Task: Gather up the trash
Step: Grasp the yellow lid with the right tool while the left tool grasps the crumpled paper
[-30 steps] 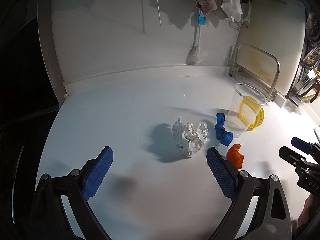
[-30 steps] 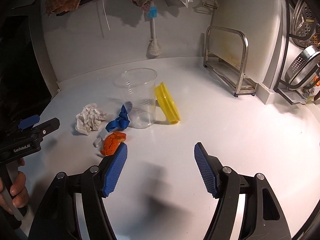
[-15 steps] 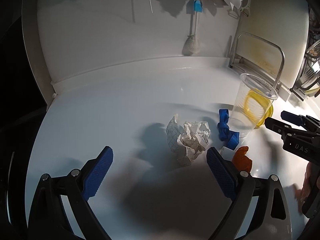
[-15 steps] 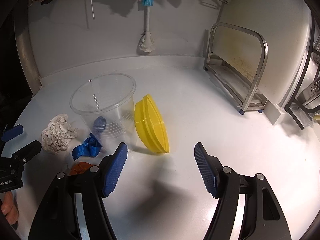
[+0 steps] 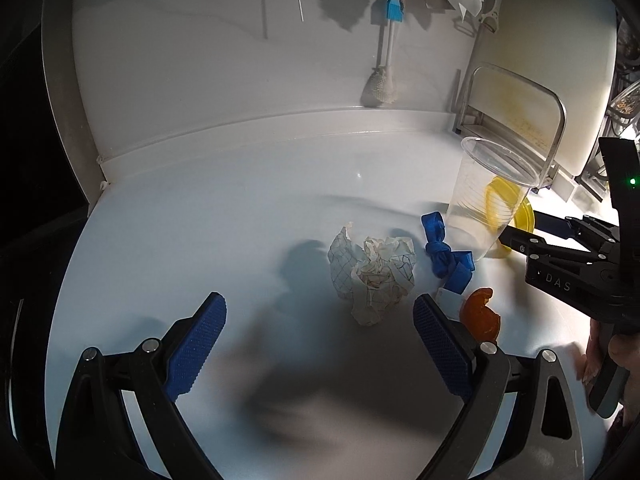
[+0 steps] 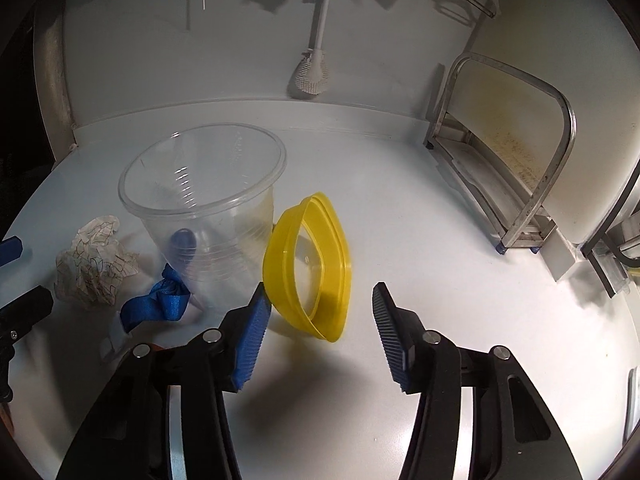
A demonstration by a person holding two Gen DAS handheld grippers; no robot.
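A crumpled paper ball point(image 5: 372, 276) lies on the white counter just ahead of my open, empty left gripper point(image 5: 320, 320). Right of it lie a blue ribbon scrap point(image 5: 446, 254) and an orange peel point(image 5: 480, 314). A clear plastic cup point(image 6: 204, 204) stands upright with a yellow lid point(image 6: 316, 272) leaning against it. My right gripper point(image 6: 318, 316) is open and empty, its left finger beside the lid's lower edge. The paper ball point(image 6: 94, 266) and the ribbon point(image 6: 160, 304) also show in the right wrist view.
A metal rack point(image 6: 516, 184) stands at the right against a white board. A blue-handled brush point(image 6: 318, 48) hangs on the back wall, with cloths above. A small white scrap point(image 5: 450, 298) lies by the peel. The counter's left edge drops into dark.
Both grippers have moved forward and lower. The left has closed in on the paper ball; the right has come up to the cup and yellow lid. Both stay open.
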